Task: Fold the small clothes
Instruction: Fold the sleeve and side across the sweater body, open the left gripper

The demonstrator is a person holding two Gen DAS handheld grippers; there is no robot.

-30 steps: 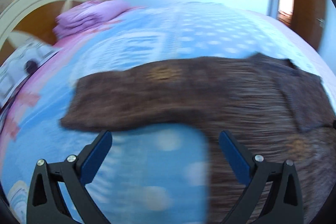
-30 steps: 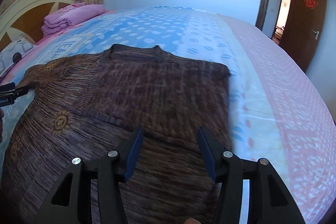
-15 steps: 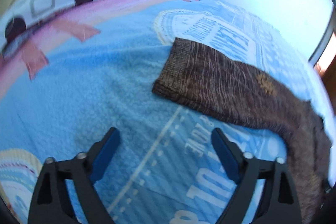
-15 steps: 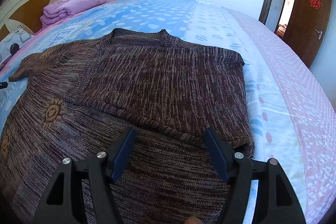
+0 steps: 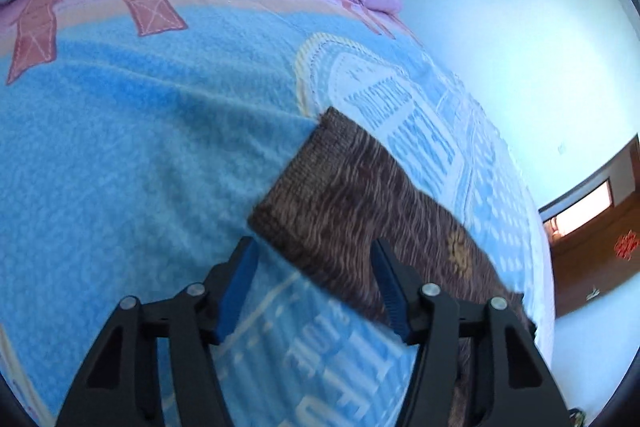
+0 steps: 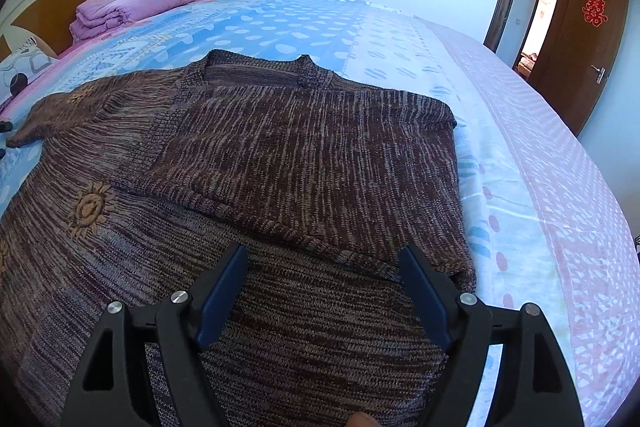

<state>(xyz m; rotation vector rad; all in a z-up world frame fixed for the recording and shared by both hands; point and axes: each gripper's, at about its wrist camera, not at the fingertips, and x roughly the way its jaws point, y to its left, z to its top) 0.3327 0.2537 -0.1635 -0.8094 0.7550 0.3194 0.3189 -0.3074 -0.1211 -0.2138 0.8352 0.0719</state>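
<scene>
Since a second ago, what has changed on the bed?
The left tongs swung along the outstretched sleeve to its cuff, jaws closing around it but not yet gripping. The right tongs opened over the sweater, holding nothing. The sweater itself stayed put.

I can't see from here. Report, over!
Left gripper closing around sleeve cuff, not gripping. Right gripper opening, empty, over brown sweater. Nothing blocking.

left gripper [image 5: 314, 259] lower centre, jaws just closing, pads apart; right gripper [image 6: 322, 267] lower centre, jaws opening, nothing gripped
</scene>
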